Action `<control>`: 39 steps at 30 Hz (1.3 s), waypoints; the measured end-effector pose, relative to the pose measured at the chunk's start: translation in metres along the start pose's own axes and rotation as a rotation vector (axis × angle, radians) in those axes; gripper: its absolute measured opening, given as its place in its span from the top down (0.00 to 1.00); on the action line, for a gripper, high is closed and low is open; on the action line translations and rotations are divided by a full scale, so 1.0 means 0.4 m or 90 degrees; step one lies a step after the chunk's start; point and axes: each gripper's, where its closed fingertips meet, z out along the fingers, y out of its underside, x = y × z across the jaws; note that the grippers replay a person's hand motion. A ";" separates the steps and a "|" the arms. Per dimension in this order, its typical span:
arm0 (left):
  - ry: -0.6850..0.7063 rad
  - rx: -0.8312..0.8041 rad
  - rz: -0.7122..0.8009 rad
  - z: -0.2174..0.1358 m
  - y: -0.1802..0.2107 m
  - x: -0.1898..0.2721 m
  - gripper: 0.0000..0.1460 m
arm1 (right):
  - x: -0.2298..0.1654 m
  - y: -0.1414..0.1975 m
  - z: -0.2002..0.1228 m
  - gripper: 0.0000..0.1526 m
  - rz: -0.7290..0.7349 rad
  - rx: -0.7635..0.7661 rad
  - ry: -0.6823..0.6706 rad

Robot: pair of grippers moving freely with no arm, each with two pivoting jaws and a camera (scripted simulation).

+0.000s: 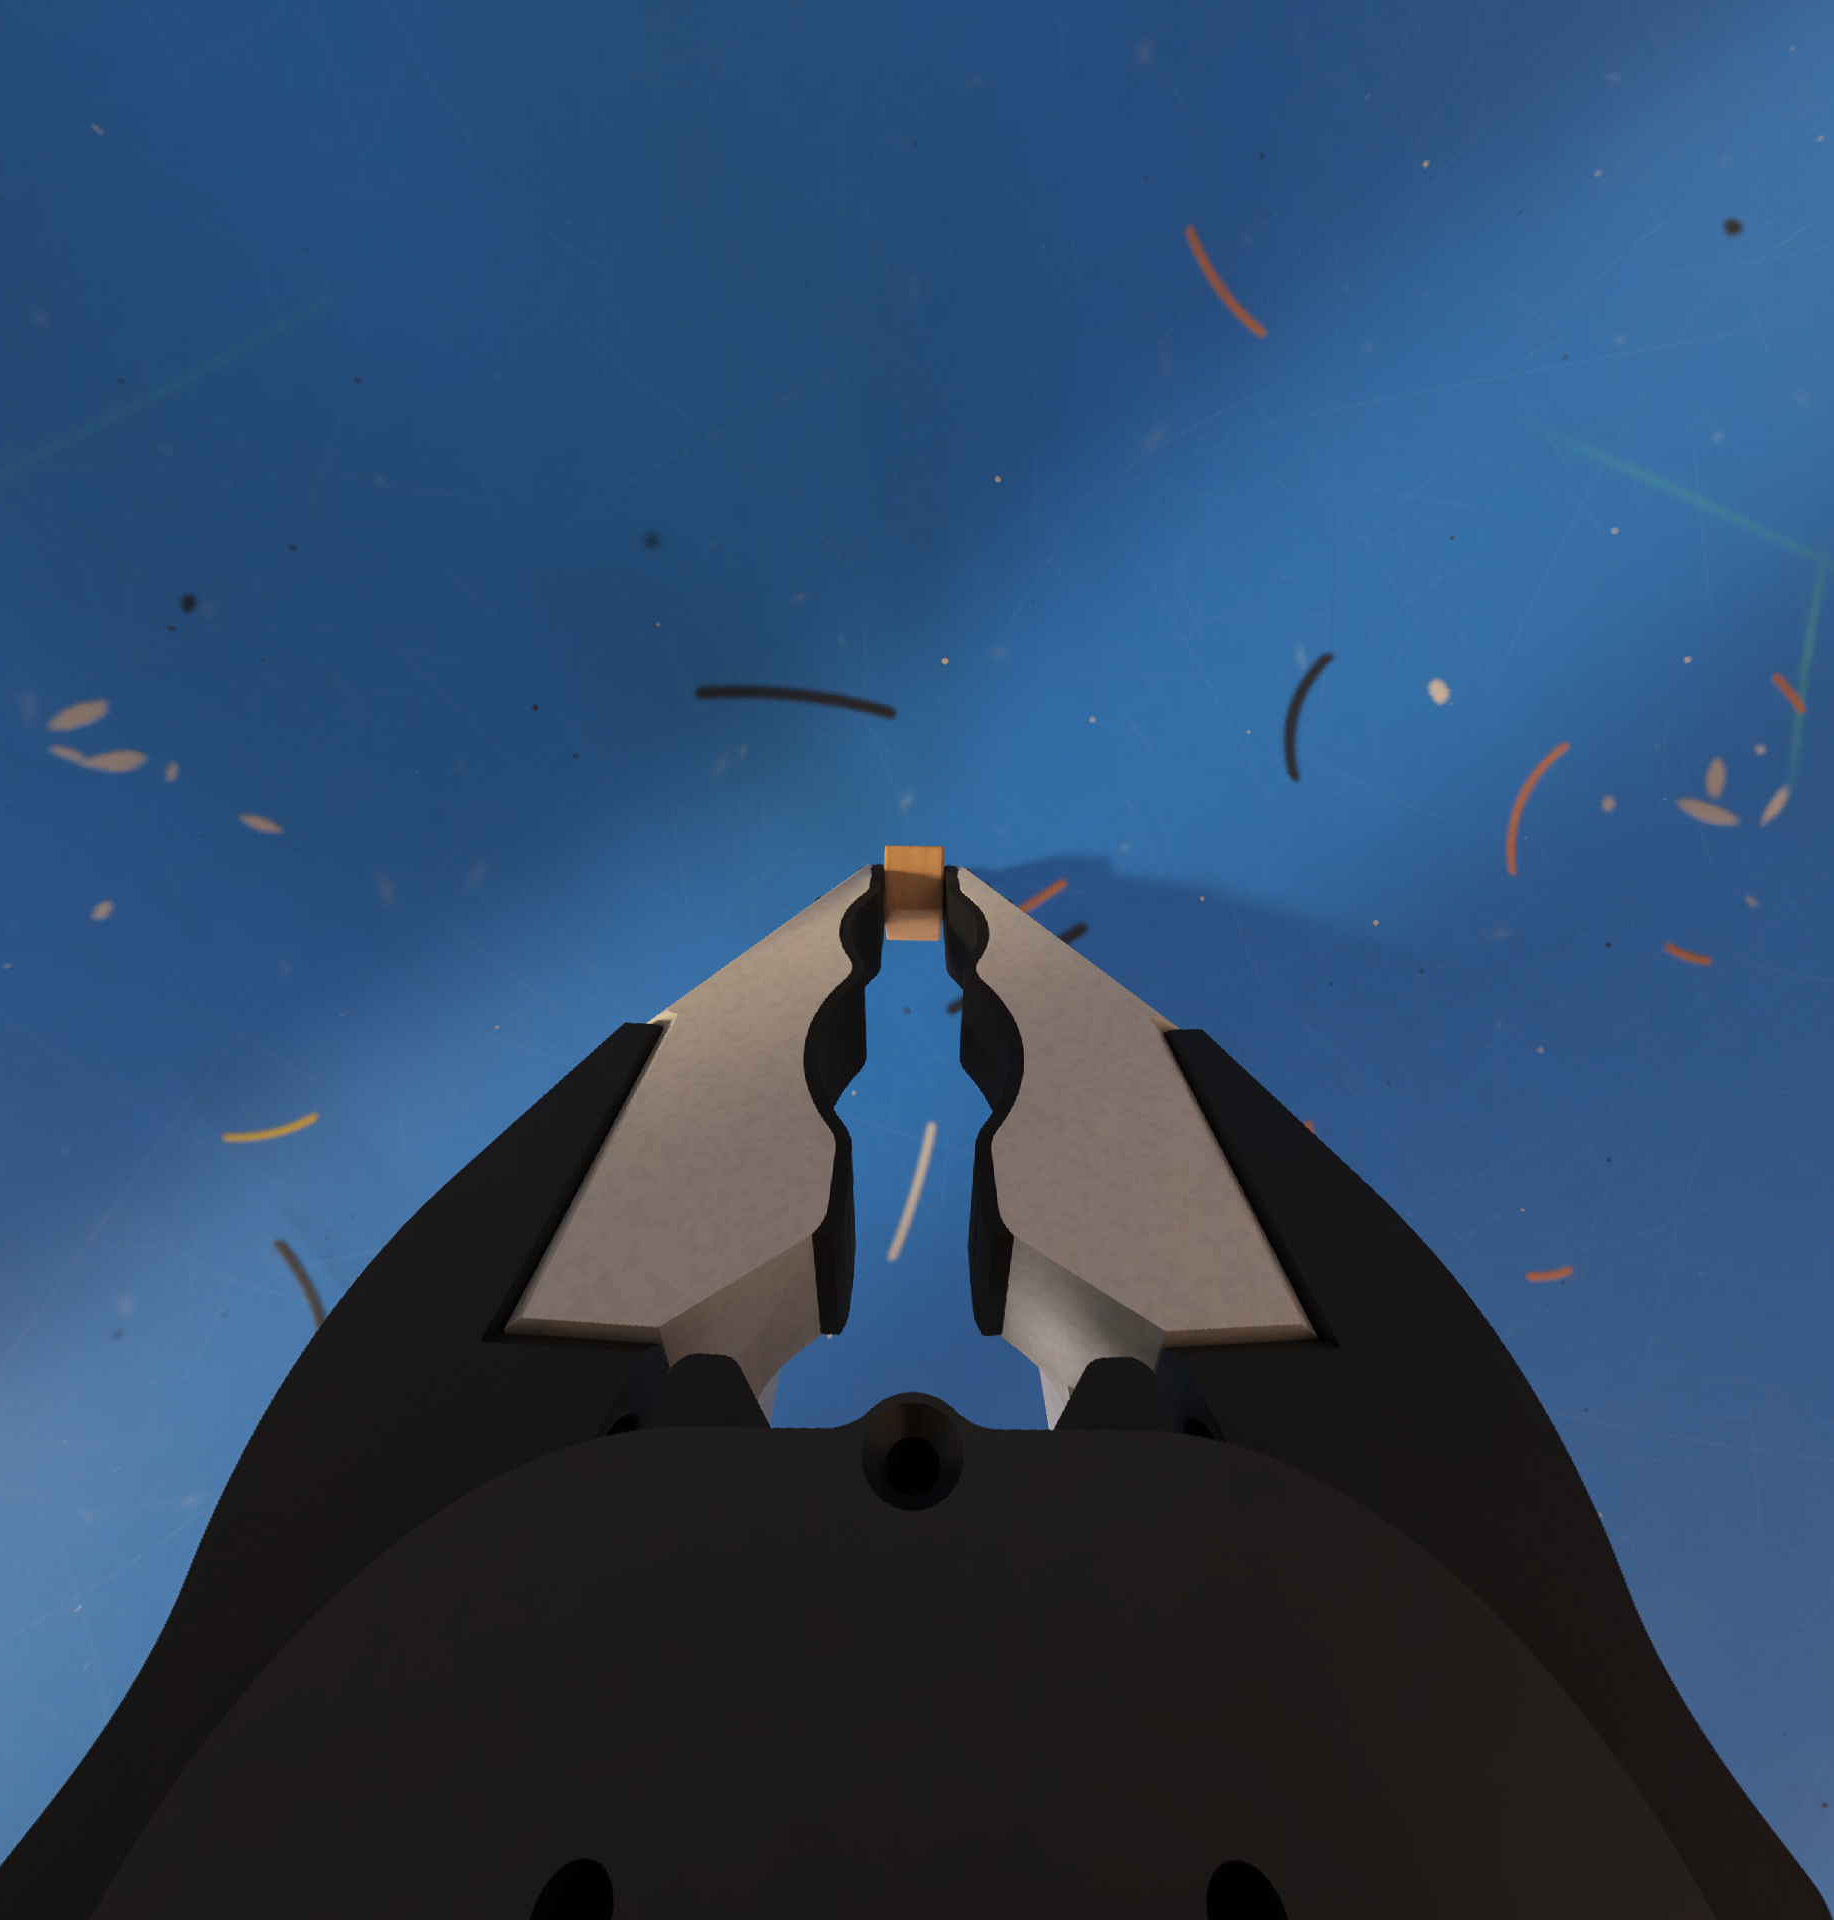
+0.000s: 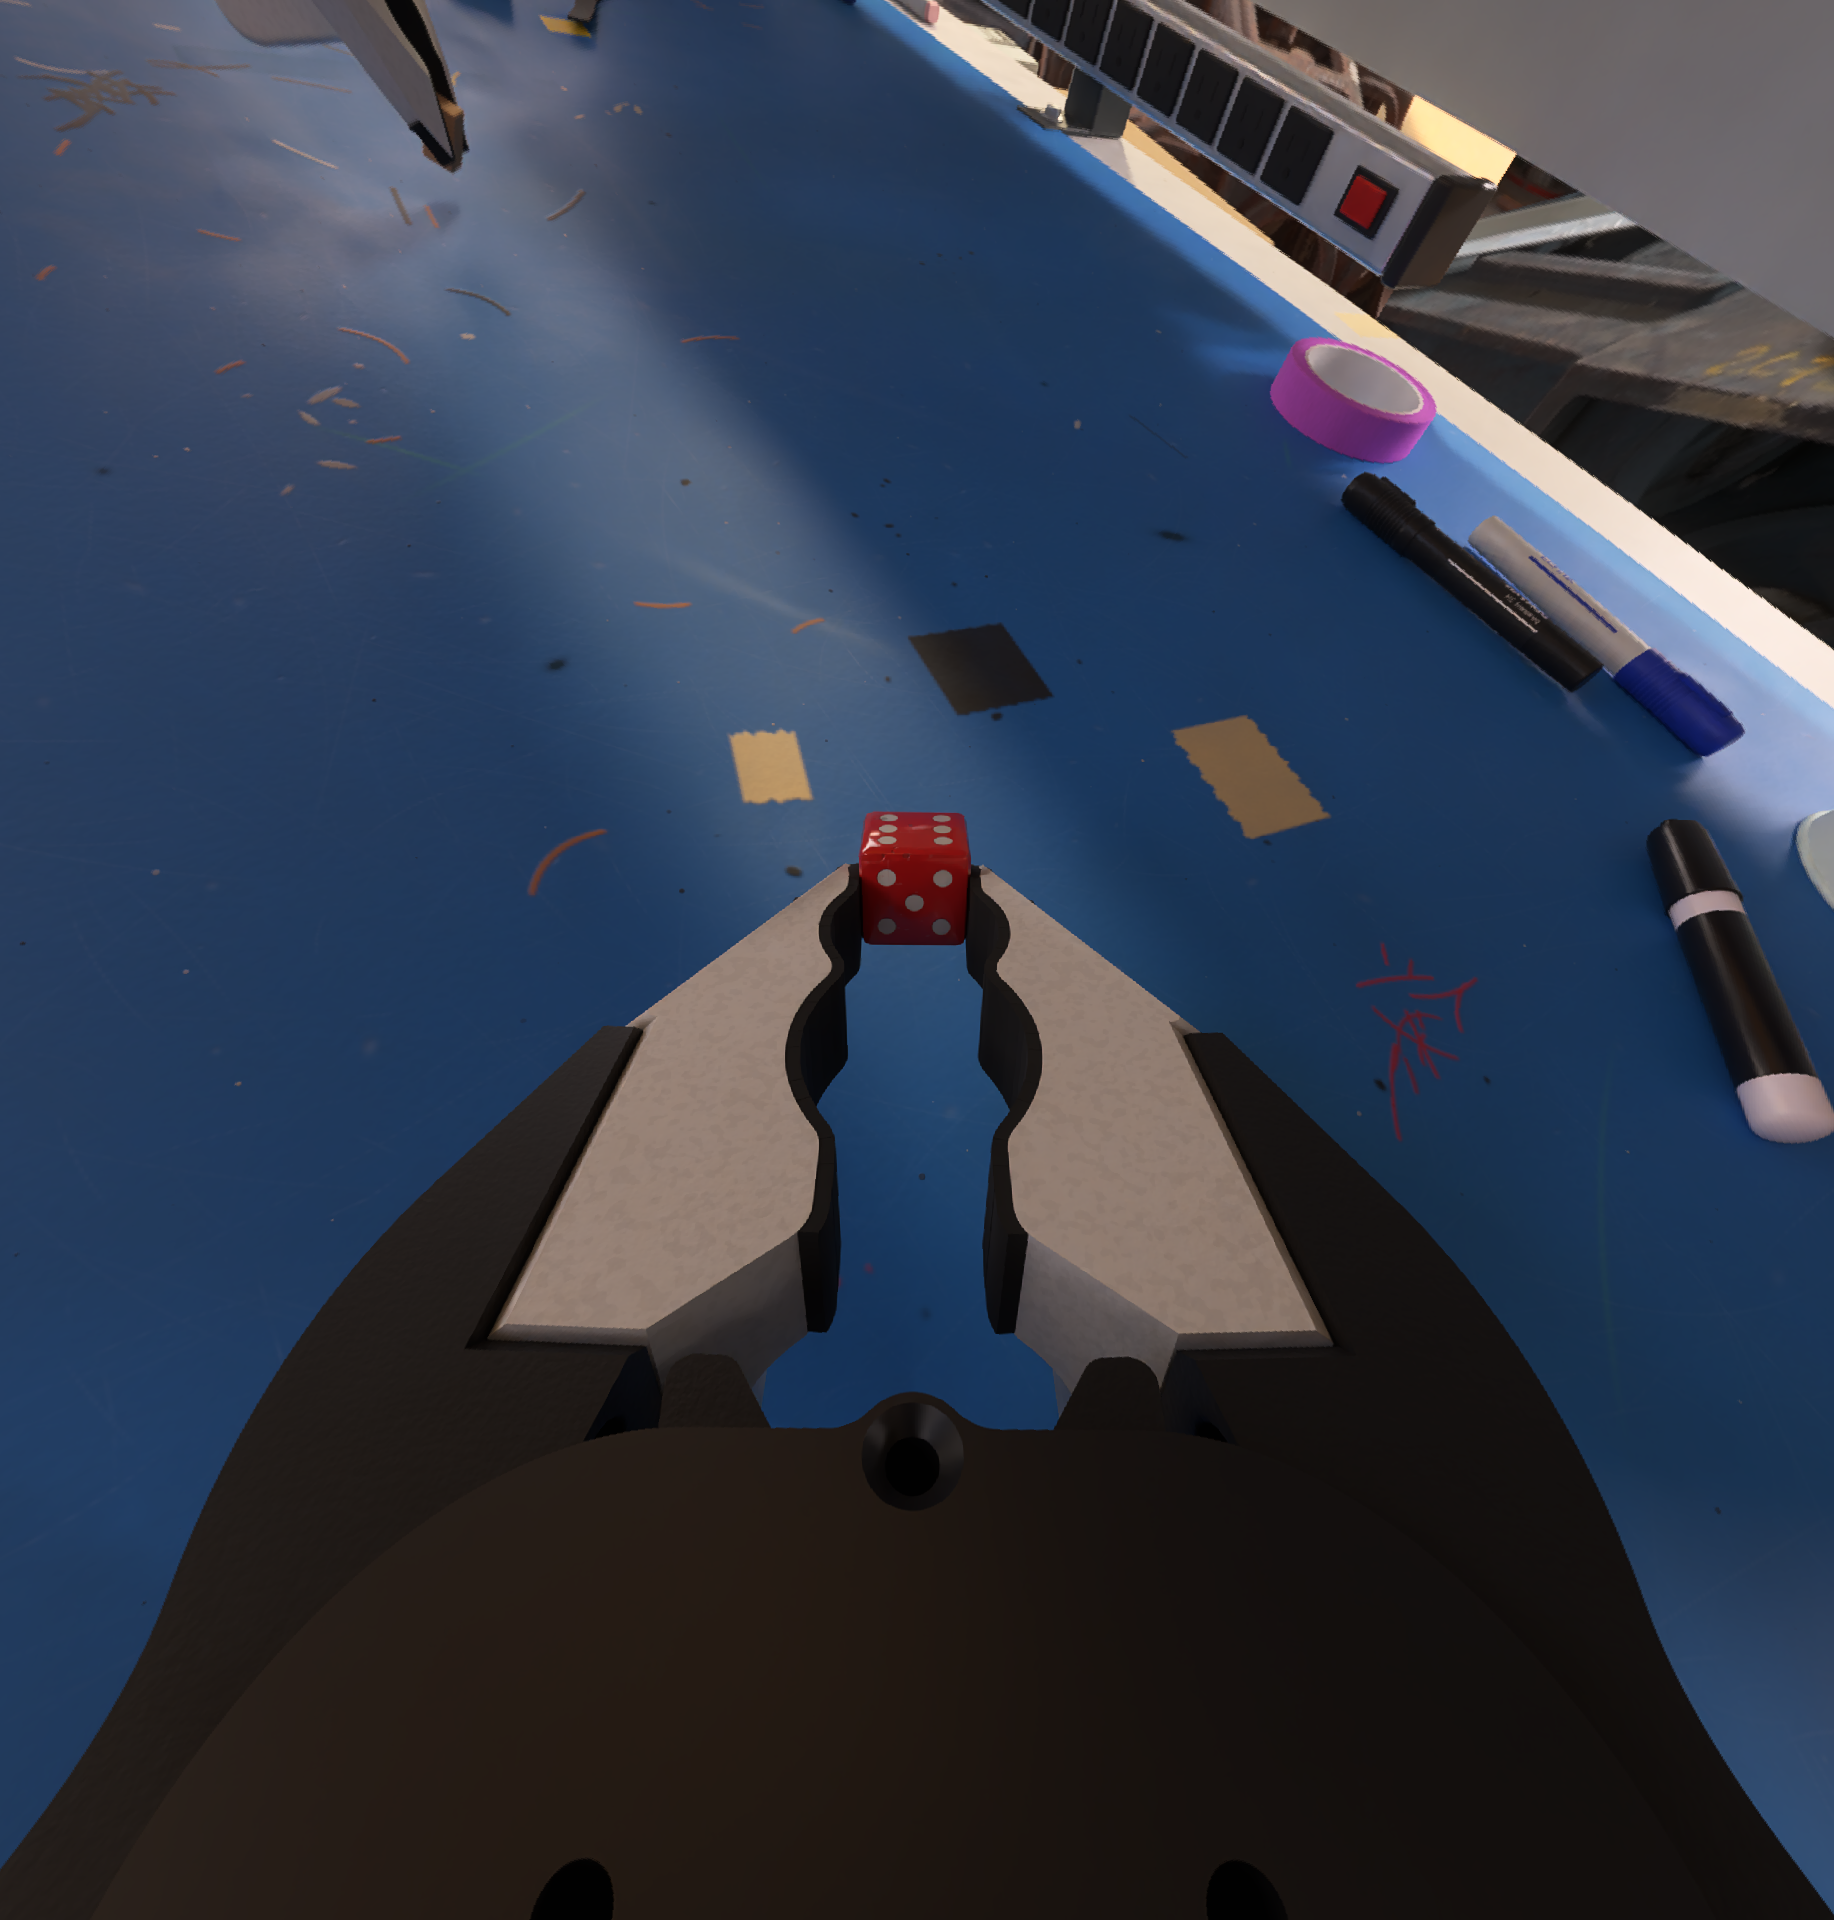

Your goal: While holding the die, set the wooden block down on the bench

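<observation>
Close in, the right tool (image 2: 914, 902) grips the red die (image 2: 913, 878) between its fingertips, above the blue surface (image 2: 477, 987). Just beyond the die lie two tan tape patches (image 2: 769, 767) and a black patch (image 2: 979, 668), all flat on the surface. To the right sit a red scribble (image 2: 1412, 1023) and a black marker with a pale cap (image 2: 1736, 977); farther out a black marker (image 2: 1469, 582) and a blue-capped marker (image 2: 1609, 636) lie side by side near the pale edge, with a purple tape roll (image 2: 1351, 398) beyond them. A power strip with a red switch (image 2: 1256, 114) runs along that far edge.

The left tool (image 1: 914, 894) is closed on the wooden block (image 1: 913, 891), held at its tips over the surface; whether the block touches the surface cannot be told. Around it the left wrist view shows only thin wire offcuts (image 1: 1225, 281) and pale chips (image 1: 80, 715) scattered flat. The right wrist view alone shows the markers, roll and edge, and it catches the left tool far off at upper left, tips near the surface. The middle and left of the surface stretch broad and open, with only litter on them.
</observation>
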 end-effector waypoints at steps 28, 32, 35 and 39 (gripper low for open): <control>0.397 0.272 0.437 0.086 -0.321 0.619 0.93 | 0.030 -0.003 0.005 0.88 0.024 0.015 0.013; 0.407 0.254 0.429 0.119 -0.306 0.620 0.93 | 0.032 -0.003 0.010 0.88 0.027 0.015 0.010; 0.393 0.269 0.421 0.118 -0.311 0.608 0.93 | 0.036 0.000 0.017 0.88 0.029 0.010 0.010; 0.428 0.260 0.405 0.112 -0.304 0.614 0.93 | 0.039 0.004 0.020 0.88 0.030 0.006 0.012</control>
